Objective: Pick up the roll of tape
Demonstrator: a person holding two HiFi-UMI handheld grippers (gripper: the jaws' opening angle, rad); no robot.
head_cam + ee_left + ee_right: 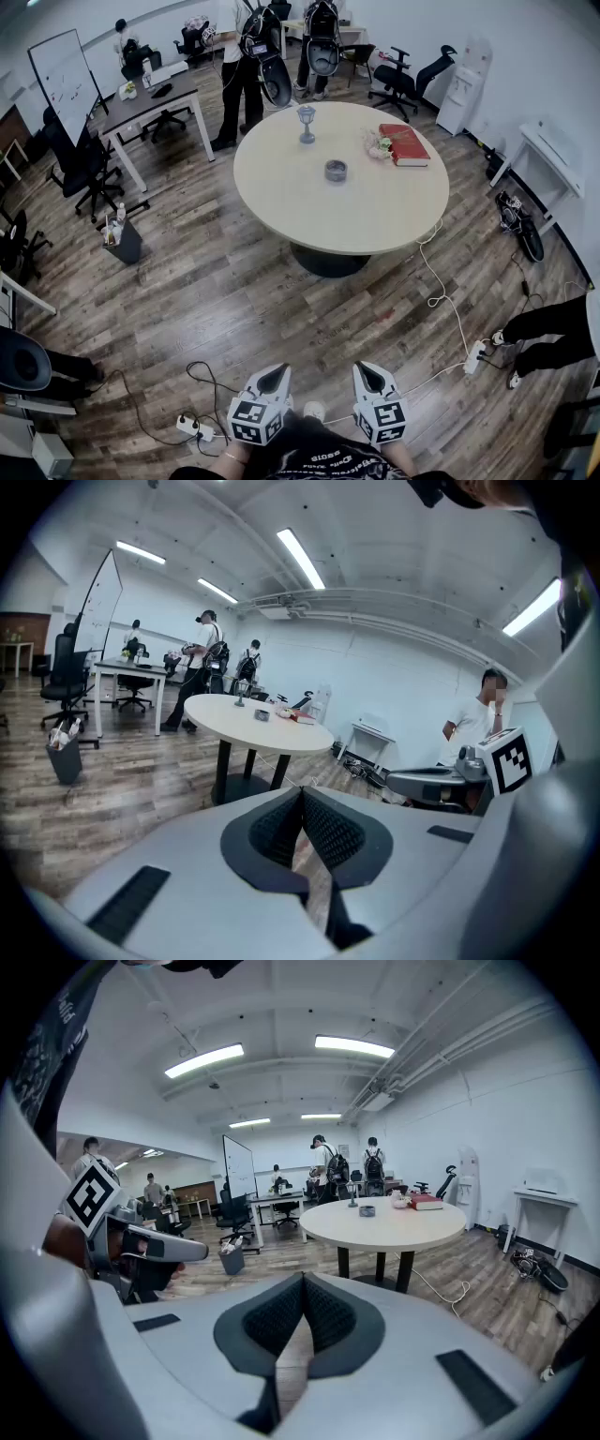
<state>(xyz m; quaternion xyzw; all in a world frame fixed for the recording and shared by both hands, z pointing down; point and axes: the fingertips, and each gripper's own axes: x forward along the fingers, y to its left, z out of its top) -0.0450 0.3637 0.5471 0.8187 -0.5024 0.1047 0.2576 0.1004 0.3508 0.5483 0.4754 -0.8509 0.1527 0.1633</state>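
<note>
The left gripper (273, 377) and right gripper (369, 375) are both pressed together on nothing and held low by the person's body, probably because no approach has begun. The tape (336, 170) lies near the tabletop's (394, 220) middle, well apart from both grippers.

No text can be read; the shirt (314, 457) lettering is blurred.

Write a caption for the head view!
Both shut, left tool and right tool face a round table with tape roll, goblet, red book.
</note>
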